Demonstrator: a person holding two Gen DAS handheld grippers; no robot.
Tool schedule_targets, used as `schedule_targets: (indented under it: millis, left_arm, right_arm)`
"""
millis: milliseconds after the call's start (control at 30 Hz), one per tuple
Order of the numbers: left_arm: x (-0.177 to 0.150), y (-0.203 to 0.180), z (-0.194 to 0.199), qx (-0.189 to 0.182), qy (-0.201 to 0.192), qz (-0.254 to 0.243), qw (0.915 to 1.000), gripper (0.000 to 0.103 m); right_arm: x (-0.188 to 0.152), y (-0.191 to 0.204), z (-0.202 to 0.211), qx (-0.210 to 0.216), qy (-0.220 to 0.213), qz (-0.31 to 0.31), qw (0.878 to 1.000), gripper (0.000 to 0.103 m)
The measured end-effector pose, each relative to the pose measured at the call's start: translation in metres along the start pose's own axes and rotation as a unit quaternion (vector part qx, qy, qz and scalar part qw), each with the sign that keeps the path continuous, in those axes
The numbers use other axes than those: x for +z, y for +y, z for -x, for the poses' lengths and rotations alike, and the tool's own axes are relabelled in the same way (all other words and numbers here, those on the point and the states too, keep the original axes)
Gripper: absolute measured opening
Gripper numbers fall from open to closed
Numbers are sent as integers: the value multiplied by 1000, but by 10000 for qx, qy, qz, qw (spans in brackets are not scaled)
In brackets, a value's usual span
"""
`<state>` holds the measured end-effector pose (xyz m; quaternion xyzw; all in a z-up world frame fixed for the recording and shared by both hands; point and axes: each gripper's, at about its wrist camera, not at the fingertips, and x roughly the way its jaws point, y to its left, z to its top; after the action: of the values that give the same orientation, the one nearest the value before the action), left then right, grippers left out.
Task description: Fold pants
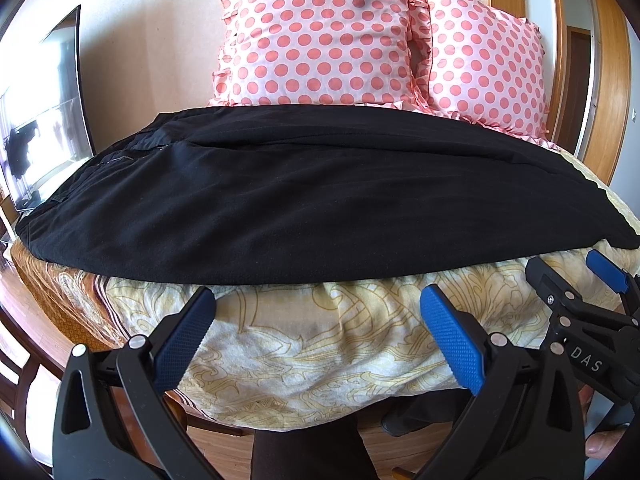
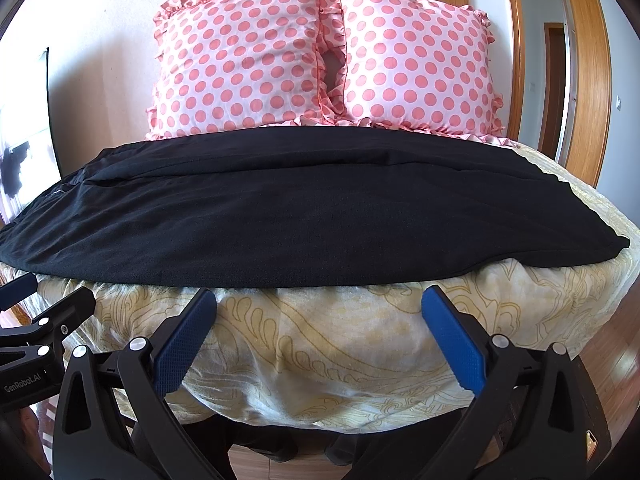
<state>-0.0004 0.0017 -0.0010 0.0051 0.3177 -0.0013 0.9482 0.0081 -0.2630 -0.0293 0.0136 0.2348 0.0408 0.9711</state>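
Black pants look soft, limp, light across the bed; both grippers, left gripper and right gripper, released — I'd pinch the near-edge hem corner.

The bed, covered in a cream, gold-patterned bedspread, carries black pants laid flat crosswise, with two pink polka-dot pillows behind them.

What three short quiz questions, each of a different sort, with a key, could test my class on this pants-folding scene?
1. True or false: the left gripper has its jaws shut on the black pants.
2. How many polka-dot pillows stand behind the pants?
3. The pants lie on: A) the floor, B) the bed's yellow patterned cover, C) a chair.

Key: 1 false, both the left and the right gripper are open and empty; 2 two; 3 B.
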Motion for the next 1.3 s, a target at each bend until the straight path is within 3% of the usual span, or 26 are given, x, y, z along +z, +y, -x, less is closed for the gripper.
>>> schedule_targets:
  millis: [500, 633, 700, 833, 933, 1067, 1167, 1300]
  left_arm:
    - [0, -1, 0, 2, 18, 5, 10000, 101]
    - [3, 0, 4, -147, 161, -138, 9997, 101]
    - [8, 3, 19, -165, -96, -286, 9994, 101]
    - [34, 11, 45, -74, -658, -393, 9970, 101]
    - [65, 20, 43, -80, -945, -248, 9952, 101]
    - [103, 30, 16, 19, -1133, 33, 9936, 101]
    - [127, 36, -13, -238, -845, 225, 9959, 101]
    - [150, 34, -46, 69, -765, 216, 9968, 101]
  right_arm:
    - [-3, 5, -3, 9, 7, 6, 10000, 102]
    - [-9, -5, 0, 377, -4, 86, 9993, 102]
    - [-7, -18, 6, 336, -220, 51, 9992, 102]
    - [31, -66, 16, -73, -835, -134, 9964, 102]
    - [73, -107, 0, -347, -948, -482, 9937, 102]
    - [133, -151, -53, -760, -680, -741, 9920, 102]
    - [172, -172, -111, -1316, -223, -740, 9883, 102]
    - [207, -205, -186, -1878, 446, -1111, 9749, 102]
